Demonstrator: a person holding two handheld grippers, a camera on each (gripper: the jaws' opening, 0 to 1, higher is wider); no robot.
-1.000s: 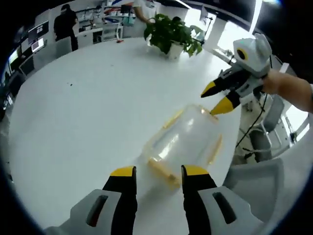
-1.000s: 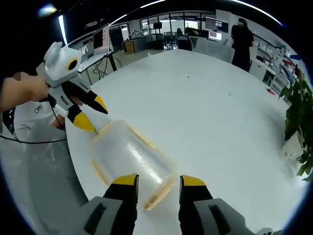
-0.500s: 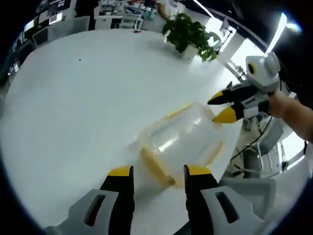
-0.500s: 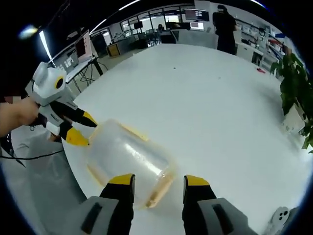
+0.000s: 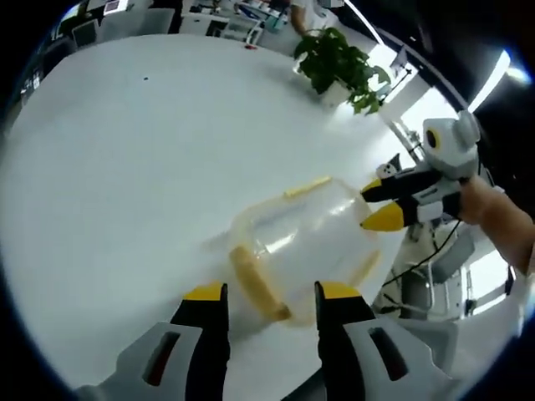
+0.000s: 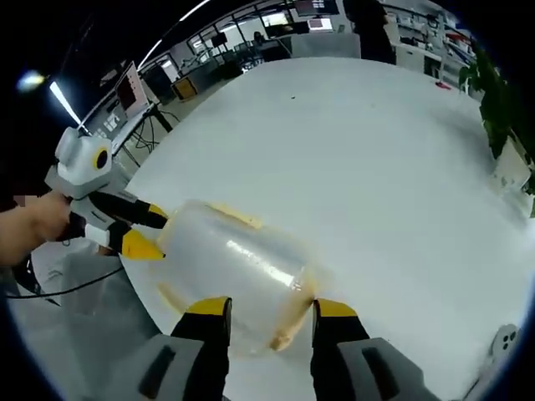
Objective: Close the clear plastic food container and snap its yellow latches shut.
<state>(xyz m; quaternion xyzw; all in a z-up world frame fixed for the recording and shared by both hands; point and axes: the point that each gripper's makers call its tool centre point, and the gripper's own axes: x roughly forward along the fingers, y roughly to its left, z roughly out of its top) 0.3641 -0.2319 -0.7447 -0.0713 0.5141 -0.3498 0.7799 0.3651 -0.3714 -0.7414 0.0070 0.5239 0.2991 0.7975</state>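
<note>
- White and round, the big table (image 5: 125, 167) is sitting in a bright office, with a leafy green plant in a white pot (image 5: 338, 63) far back on it.
- Near the table's edge, the clear plastic food container with yellow latches (image 5: 305, 242) is lying with its lid already on, so the latches look like the job that is left.
- One long yellow latch (image 5: 259, 284) is running along the container's near side, and a second yellow latch (image 5: 307, 186) is showing on the far side.
- In the left gripper view, the left gripper (image 5: 269, 302) is hanging just in front of that near side, with its yellow-tipped jaws standing wide and holding nothing. The near latch is lying between them and a little ahead.
- The right gripper (image 5: 380, 205) is coming in from the other end, its tips touching or almost touching the container's corner, probably to keep the box from sliding.
- In the right gripper view, the right gripper (image 6: 267, 313) is showing wide, empty jaws, with the container (image 6: 234, 267) lying just ahead, between them.
- The left gripper (image 6: 142, 230) is sitting at the container's far end there.
</note>
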